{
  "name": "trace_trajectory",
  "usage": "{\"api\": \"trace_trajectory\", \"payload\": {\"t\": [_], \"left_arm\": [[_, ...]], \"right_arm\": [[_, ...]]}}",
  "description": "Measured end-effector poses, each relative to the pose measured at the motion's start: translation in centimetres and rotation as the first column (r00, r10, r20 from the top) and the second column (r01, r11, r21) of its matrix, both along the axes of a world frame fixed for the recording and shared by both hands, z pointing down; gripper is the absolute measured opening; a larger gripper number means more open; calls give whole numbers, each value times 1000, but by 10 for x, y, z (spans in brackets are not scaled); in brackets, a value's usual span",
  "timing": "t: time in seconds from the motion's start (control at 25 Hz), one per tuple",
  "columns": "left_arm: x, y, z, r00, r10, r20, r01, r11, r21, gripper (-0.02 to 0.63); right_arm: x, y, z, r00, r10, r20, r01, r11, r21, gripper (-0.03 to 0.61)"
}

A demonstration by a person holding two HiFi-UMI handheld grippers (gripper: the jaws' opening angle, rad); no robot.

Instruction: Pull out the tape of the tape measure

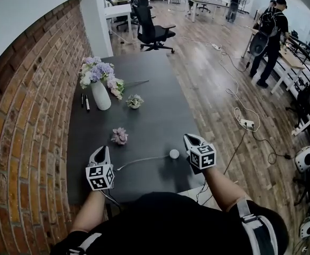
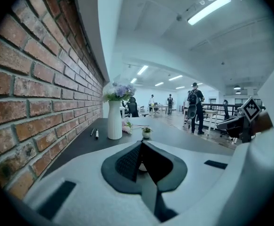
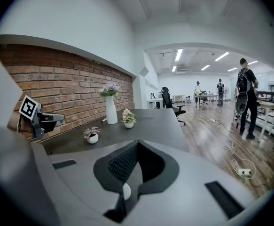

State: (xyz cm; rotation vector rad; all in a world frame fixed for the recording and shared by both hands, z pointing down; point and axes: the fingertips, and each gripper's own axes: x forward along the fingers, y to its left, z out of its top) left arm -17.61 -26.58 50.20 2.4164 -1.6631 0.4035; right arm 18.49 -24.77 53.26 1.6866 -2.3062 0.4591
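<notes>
Tape measure (image 1: pixel 174 153) ungripped | left hand-held gripper (image 1: pixel 102 152), right hand-held gripper (image 1: pixel 191 139): jaws together, empty

Ceiling strip lights (image 2: pixel 209 8) glow bright; fisheye bends the edges (corners black).

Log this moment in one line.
left claw: shut, empty | right claw: shut, empty | tape: out, on table

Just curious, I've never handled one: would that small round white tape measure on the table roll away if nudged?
Quite possibly: the tape measure looks round, so it may roll or skid on the smooth dark table. It is small beside the vase, so probably light. Its drawn-out tape lies in a loose curve, so likely floppy.
</notes>
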Motion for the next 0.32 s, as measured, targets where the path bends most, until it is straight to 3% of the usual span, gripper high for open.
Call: {"api": "trace_trajectory", "payload": {"t": [0.32], "left_arm": [[4,-2,6,1000,0,-8,0,1000,-11,9]], "right_arm": [[1,-3,-11,1000,13,11,-14,1000,19,-5]]}}
